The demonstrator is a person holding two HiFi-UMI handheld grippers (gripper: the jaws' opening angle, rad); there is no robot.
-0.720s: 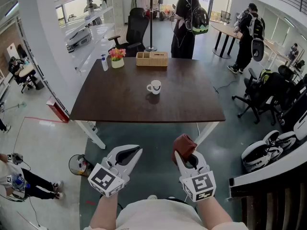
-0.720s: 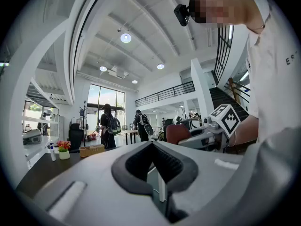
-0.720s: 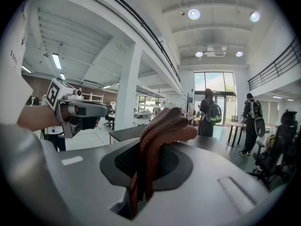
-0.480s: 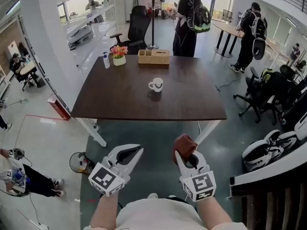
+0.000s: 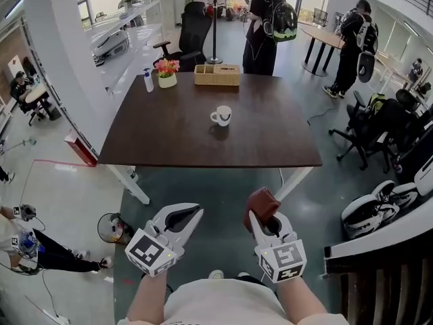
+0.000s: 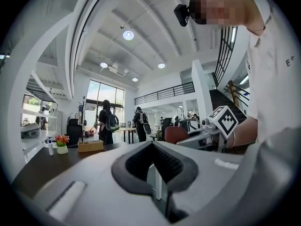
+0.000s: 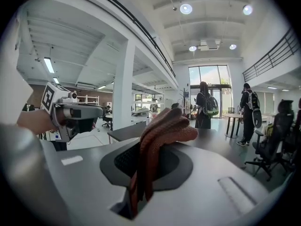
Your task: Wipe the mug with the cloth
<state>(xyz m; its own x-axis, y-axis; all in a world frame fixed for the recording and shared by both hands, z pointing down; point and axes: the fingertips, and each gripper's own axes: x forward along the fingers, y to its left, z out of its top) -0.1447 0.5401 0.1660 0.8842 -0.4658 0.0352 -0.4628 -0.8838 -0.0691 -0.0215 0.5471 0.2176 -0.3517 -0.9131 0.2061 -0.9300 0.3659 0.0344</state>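
**Approach step: cloth gripped, mug not yet reached**

- Right gripper (image 5: 258, 218): jaws clamped on the cloth (image 5: 261, 200). It is a rust-brown folded wad pinched between the pads, with the bulk sticking out past the tips. Grip looks secure in the right gripper view.
- Left gripper (image 5: 189, 215): jaws closed, nothing between them. The left gripper view shows only a thin slit between the pads.
- Mug (image 5: 220, 116): white, upright, roughly mid-worktop (image 5: 169, 137), at 12 o'clock from the person. Handle points toward 9 o'clock. It is well apart from both grippers, which are held low near the body, off the near edge and over the floor.
- Other items are on the far side of the worktop: a wooden box (image 5: 216, 75) at 12 o'clock from the mug, and a flower pot (image 5: 167, 74) and spray bottle (image 5: 148, 82) at about 11. None is near the mug.
- People are standing beyond the far edge, clear of the work area.

Judgement: wiping hasn't started and this is the walk-up.

Next move: close the gap to the worktop and open the left jaws. Use them to steady the mug, probably by the handle or rim, then bring the exposed cloth wad onto the mug wall.

Risk: the mug is free-standing, so a one-sided wipe will likely push or tip it unless the left gripper holds it first.
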